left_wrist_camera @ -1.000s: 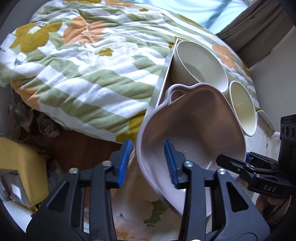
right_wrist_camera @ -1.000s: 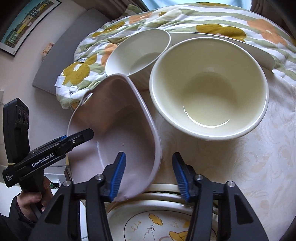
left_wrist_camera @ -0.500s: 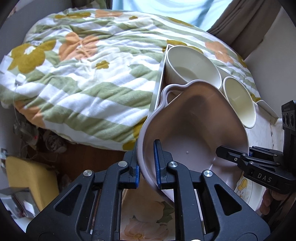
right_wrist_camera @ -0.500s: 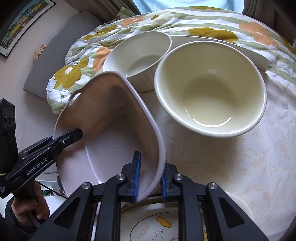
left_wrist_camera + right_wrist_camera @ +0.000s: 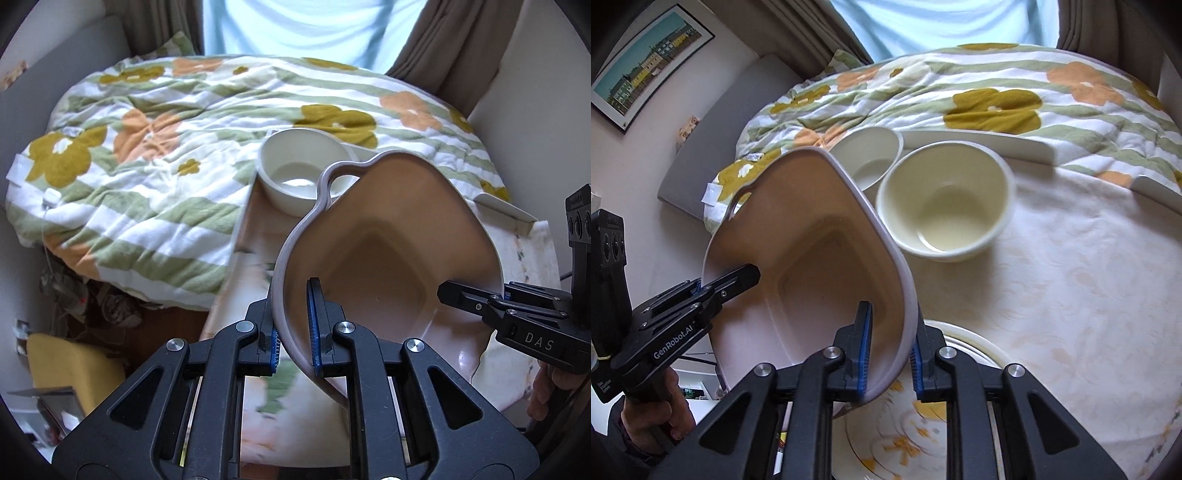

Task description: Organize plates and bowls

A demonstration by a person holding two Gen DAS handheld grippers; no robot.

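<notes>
A large pink bowl with a loop handle (image 5: pixel 384 258) (image 5: pixel 812 258) hangs tilted above the table. My left gripper (image 5: pixel 293 332) is shut on its near-left rim. My right gripper (image 5: pixel 888 350) is shut on its right rim; it also shows in the left wrist view (image 5: pixel 476 295). A small cream bowl (image 5: pixel 299 173) (image 5: pixel 871 155) and a larger cream bowl (image 5: pixel 945 206) stand on the table behind it. A white plate with yellow drawings (image 5: pixel 923 424) lies under the pink bowl.
A flowered green-striped quilt (image 5: pixel 147 166) covers the bed beyond the table's left edge (image 5: pixel 236 236). A long white dish (image 5: pixel 979 144) lies behind the bowls. The cream tablecloth (image 5: pixel 1071 277) spreads to the right. The floor at lower left holds clutter (image 5: pixel 74 354).
Both grippers closed on the pink bowl's rim and lifted it off the yellow-patterned plate. It now hangs higher and more tilted, and the views have risen and pulled back.
</notes>
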